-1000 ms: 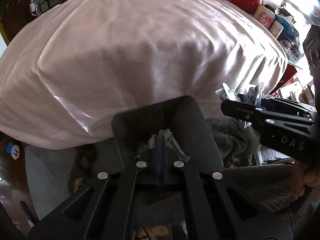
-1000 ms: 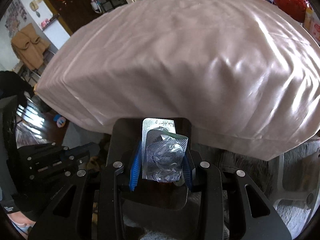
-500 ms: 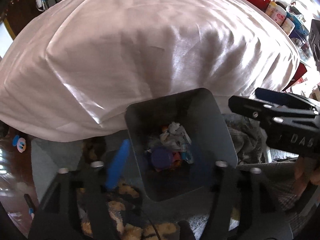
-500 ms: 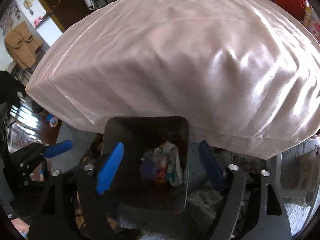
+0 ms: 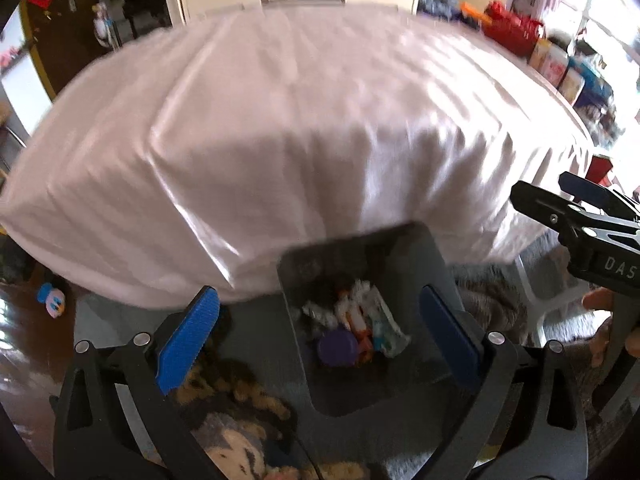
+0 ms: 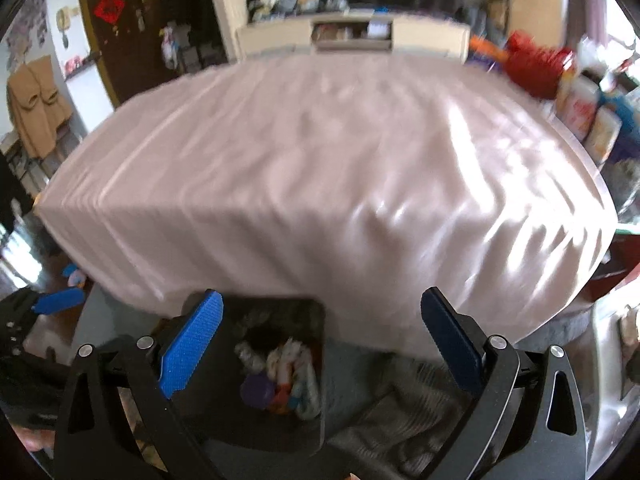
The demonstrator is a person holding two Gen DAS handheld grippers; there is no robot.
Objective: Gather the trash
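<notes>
Gaping: two claws [image 5: 320, 324] [image 6: 320, 340], one bin [image 5: 416, 248].

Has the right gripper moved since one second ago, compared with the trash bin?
Yes. The right gripper has opened and pulled up and back: the trash bin now sits lower-left between its fingers, and more of the pink-covered table shows.

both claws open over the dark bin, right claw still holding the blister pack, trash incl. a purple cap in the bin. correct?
Not quite: the right claw holds nothing; the right wrist view shows its jaws spread and bare. The rest stands: the left claw is open too, over the dark bin, with the purple cap among the trash.
</notes>
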